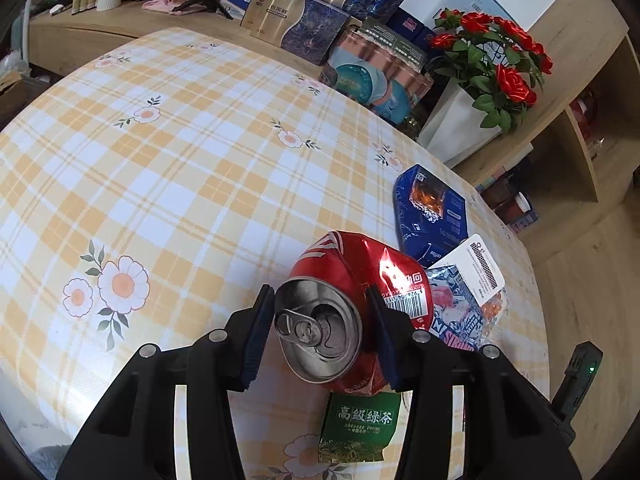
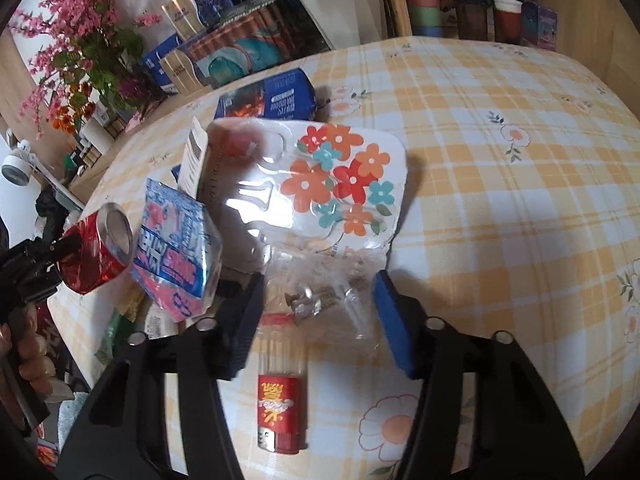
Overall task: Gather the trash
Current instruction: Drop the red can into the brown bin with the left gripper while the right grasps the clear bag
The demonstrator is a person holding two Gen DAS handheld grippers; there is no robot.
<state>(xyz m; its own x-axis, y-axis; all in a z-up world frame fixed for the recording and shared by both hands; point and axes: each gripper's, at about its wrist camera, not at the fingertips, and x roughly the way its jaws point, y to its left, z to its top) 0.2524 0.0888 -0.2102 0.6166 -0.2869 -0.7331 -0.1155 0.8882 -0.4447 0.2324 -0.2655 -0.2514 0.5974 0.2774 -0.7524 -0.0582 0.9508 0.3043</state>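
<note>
My left gripper [image 1: 318, 330] is shut on a crushed red soda can [image 1: 352, 304] and holds it over the checked tablecloth [image 1: 180, 168]; the can also shows at the left of the right wrist view [image 2: 96, 252]. My right gripper [image 2: 316, 312] is open, its pads on either side of a clear plastic package with a flowered card [image 2: 320, 208] and small bits inside. A blue-pink snack wrapper [image 2: 176, 248], a blue coffee box [image 1: 430, 208] and a green tea packet [image 1: 360, 428] lie close by.
A red lighter [image 2: 280, 416] lies on the tablecloth [image 2: 500, 200] under my right gripper. Gift boxes [image 1: 304, 20] and a white pot of red roses [image 1: 480, 80] line the shelf behind the table. The table edge runs along the right [image 1: 532, 280].
</note>
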